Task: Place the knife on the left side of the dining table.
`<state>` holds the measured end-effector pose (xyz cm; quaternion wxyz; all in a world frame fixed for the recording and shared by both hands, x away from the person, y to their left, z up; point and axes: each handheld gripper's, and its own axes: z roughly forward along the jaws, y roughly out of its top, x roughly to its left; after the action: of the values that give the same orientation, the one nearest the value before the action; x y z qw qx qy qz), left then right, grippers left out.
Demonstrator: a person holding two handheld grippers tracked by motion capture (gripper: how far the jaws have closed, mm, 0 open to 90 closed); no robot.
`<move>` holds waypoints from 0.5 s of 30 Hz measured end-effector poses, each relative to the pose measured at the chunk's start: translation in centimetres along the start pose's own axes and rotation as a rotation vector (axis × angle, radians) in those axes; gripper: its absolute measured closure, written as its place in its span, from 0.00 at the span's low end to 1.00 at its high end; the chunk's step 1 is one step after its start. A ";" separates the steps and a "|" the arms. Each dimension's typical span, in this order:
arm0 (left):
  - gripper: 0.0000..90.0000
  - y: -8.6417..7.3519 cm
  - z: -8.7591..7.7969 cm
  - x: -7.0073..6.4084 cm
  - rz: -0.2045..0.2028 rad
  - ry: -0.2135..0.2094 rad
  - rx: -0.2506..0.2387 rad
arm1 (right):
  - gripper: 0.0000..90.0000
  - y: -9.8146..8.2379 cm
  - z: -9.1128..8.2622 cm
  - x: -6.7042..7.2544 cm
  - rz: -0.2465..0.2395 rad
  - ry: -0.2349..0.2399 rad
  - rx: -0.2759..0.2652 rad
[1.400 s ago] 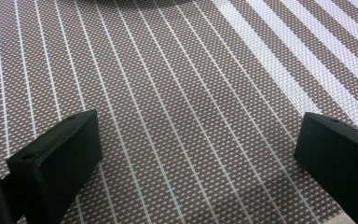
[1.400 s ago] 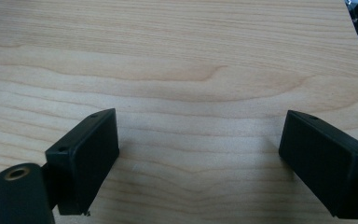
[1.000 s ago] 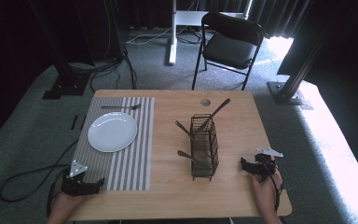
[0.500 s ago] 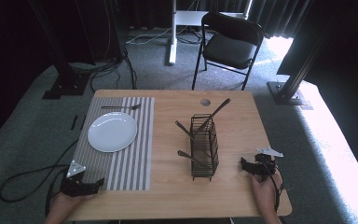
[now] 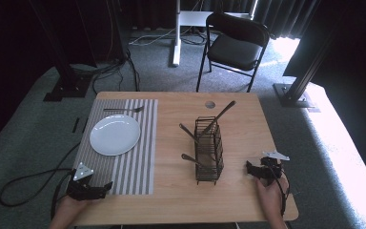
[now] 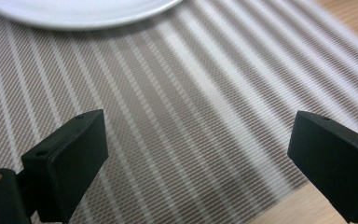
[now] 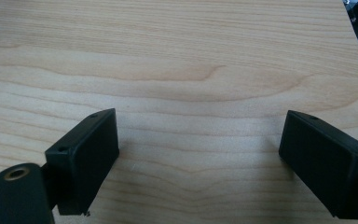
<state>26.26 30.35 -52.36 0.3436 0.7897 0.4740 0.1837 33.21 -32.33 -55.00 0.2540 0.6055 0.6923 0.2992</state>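
High view: both spread, left gripper [image 5: 106, 187] over placemat [image 5: 138, 143], right gripper [image 5: 249, 168] beside wire caddy [image 5: 208, 150].

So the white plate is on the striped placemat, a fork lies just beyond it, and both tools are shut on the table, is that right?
Not quite. The white plate is on the striped placemat and the fork lies just beyond it, but both tools are open, not shut. The left gripper view shows the left tool with jaws wide apart over the placemat, and the right gripper view shows the right tool the same over bare table.
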 end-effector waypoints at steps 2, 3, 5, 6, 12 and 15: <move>0.06 0.6 -0.1 -0.5 0.012 -0.012 -0.011 | 0.13 0.0 0.0 0.0 0.000 0.000 0.000; 0.06 0.9 -0.1 -0.8 0.022 -0.018 -0.016 | 0.13 0.0 0.0 0.0 0.000 0.000 0.000; 0.06 1.5 -0.2 -1.5 0.047 -0.020 -0.017 | 0.13 0.0 0.0 0.0 0.000 0.000 0.000; 0.06 1.8 -0.1 -1.7 0.053 -0.029 -0.019 | 0.13 0.0 0.0 0.0 0.000 0.000 0.000; 0.06 3.6 0.2 -3.5 0.087 -0.061 -0.046 | 0.13 0.0 0.0 0.0 0.000 0.000 0.000; 0.06 4.4 0.4 -4.4 0.102 -0.069 -0.050 | 0.13 0.0 0.0 0.0 0.000 0.000 0.000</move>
<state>27.11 24.96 -49.30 0.3697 0.8098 0.4163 0.1852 33.21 -32.33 -55.00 0.2538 0.6056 0.6923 0.2994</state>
